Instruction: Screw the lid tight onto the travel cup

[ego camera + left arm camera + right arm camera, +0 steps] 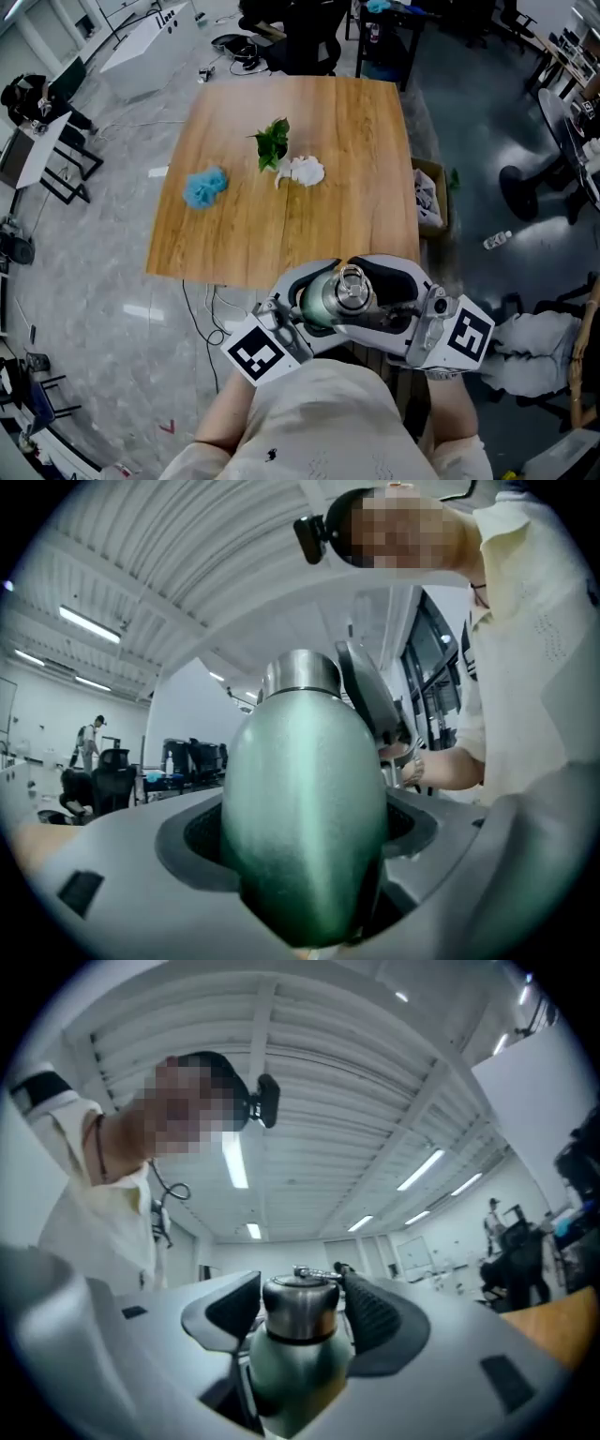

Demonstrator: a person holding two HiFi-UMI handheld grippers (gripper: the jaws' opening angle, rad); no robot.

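Two grippers meet on one cup (322, 302) at 6 o'clock in the head view, held in the air just short of the near edge of the table (356, 141). The left gripper (305, 841) is clamped on the cup's green body, likely to keep it from spinning. The silver lid (352, 287) caps the end toward 2 o'clock. The right gripper (302, 1314) straddles that lid with its jaws spread and the pads just off the metal on both sides (a regrip or a finished turn, I would guess; how tight the lid is cannot be told). The person's shirt (319, 422) sits close at 6 o'clock, but the sides are free for rolling a wrist. On the table, the blue puff (204, 187), leafy sprig (273, 142) and white lump (305, 172) lie well apart from the grippers.
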